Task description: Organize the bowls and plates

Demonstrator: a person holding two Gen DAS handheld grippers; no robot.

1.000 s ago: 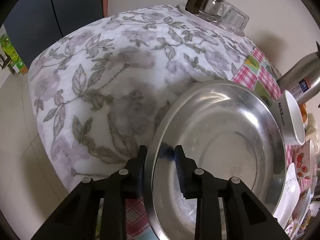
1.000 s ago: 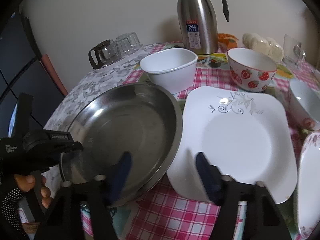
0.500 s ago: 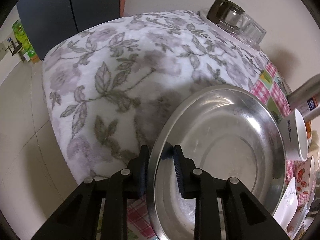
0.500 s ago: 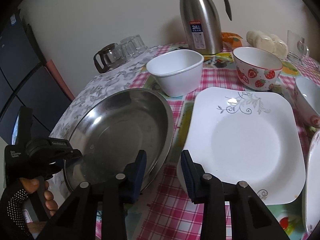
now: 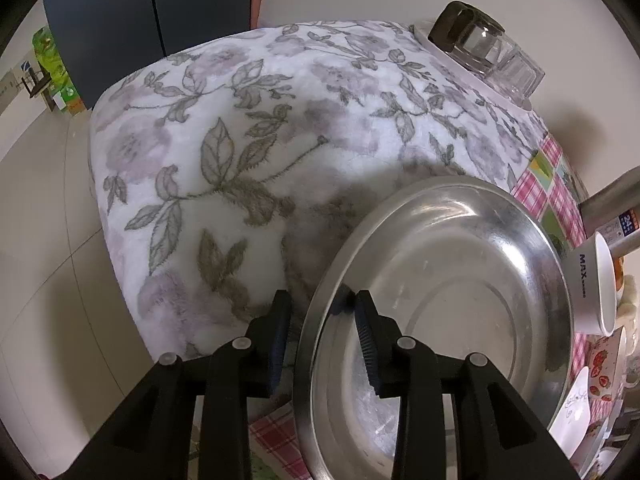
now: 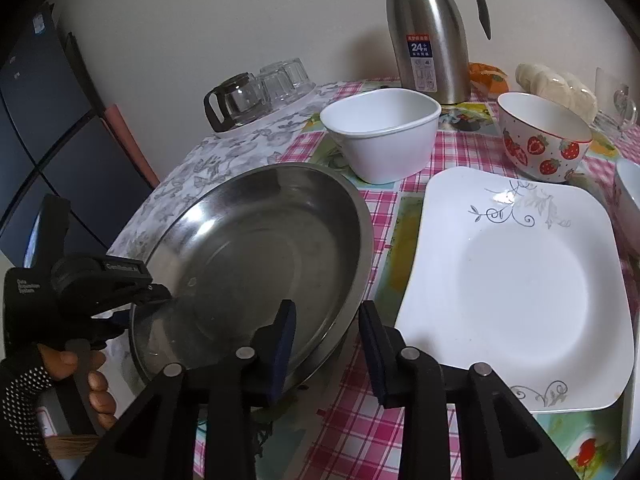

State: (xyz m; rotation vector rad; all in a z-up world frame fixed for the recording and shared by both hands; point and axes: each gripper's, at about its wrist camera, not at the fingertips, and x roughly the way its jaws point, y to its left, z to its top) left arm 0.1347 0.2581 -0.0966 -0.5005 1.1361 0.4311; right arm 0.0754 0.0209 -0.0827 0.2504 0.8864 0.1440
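My left gripper is shut on the near rim of a large steel plate, holding it tilted above the table. In the right wrist view the steel plate fills the left, with the left gripper clamped on its rim. My right gripper has its jaws a little apart, astride the steel plate's right rim, beside a white square plate. A white bowl and a strawberry bowl stand behind.
A steel thermos stands at the back. Glass cups and a glass pot sit on a tray at the back left. A floral cloth covers the table's left end, where it drops to the floor. Another bowl is at the right edge.
My right gripper has narrowed from wide open and shifted left from the square plate's edge to the steel plate's rim. The left gripper keeps its hold on the steel plate.
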